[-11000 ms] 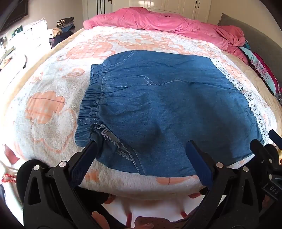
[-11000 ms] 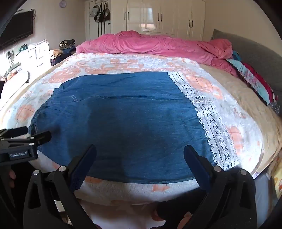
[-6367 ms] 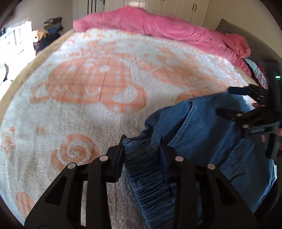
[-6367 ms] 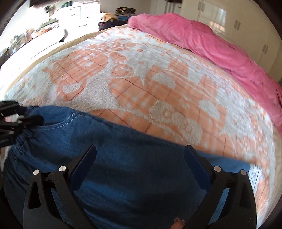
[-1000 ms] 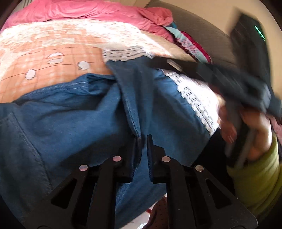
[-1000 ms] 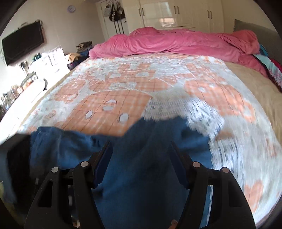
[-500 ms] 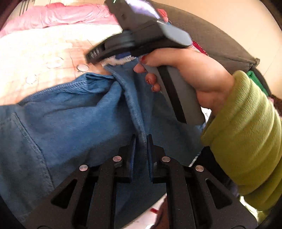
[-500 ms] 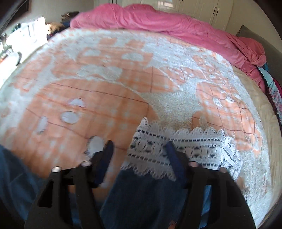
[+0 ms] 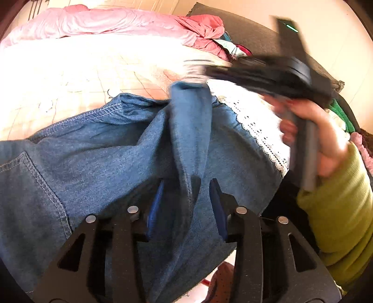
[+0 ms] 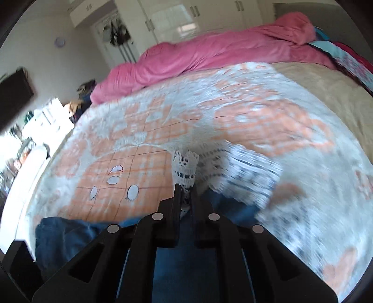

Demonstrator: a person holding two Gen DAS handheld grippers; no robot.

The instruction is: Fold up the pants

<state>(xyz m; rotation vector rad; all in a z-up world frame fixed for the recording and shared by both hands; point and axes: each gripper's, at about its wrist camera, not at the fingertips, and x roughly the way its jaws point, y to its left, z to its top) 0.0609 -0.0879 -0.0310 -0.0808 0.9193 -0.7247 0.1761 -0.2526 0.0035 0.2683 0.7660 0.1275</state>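
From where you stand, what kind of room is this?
Most likely a bedroom. The pants lie on a bed covered by an orange-and-white blanket, with a pink duvet bunched at its far side and white wardrobe doors against the wall behind it.

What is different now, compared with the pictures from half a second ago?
The left gripper has opened its fingers and let go of the denim pants; a ridge of the fabric stands loose between them. The right gripper has shut on the white lace hem, which before lay between its open fingers. The pants stay on the orange-and-white blanket, the pink duvet behind.
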